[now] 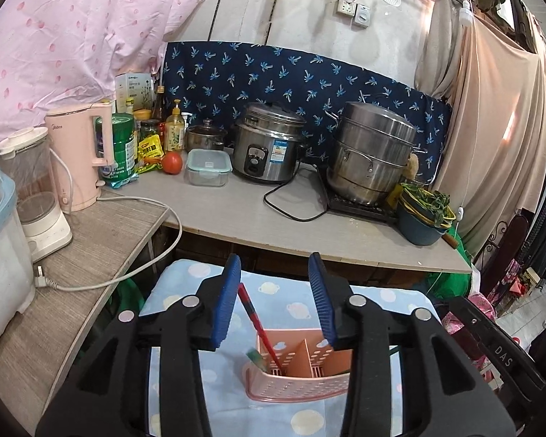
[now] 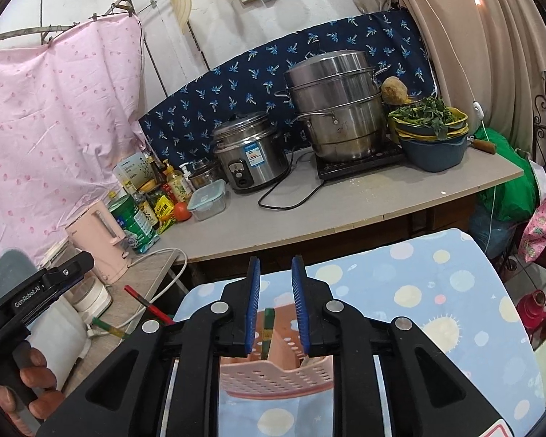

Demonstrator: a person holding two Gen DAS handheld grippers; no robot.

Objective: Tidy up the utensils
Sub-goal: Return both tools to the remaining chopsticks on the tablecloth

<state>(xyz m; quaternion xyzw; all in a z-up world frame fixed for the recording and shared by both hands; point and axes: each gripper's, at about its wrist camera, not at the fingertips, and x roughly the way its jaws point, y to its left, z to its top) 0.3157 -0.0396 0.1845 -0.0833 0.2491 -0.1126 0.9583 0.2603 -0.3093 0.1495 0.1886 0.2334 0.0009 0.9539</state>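
Observation:
A pink perforated utensil holder (image 1: 302,386) (image 2: 273,378) stands on a light-blue dotted cloth (image 1: 273,304) (image 2: 418,273). A red chopstick (image 1: 260,327) (image 2: 145,300) leans to the left out of its left compartment. My left gripper (image 1: 275,266) hovers over the holder, open; the red stick's top lies beside the left pad (image 1: 225,302), unpinched. My right gripper (image 2: 276,262) stands narrowly open above the holder, with a green stick (image 2: 268,324) upright in the gap, untouched by either pad. Another green stick end (image 1: 253,357) (image 2: 107,327) pokes out at the holder's left.
Behind the cloth runs a grey counter (image 1: 258,225) with a rice cooker (image 1: 265,149), a steel steamer pot (image 1: 371,153), a bowl of greens (image 1: 424,218), a lidded box (image 1: 208,167) and bottles. A pink kettle (image 1: 80,156) and its cord sit on the left shelf. A hand (image 2: 29,375) holds the left gripper's handle.

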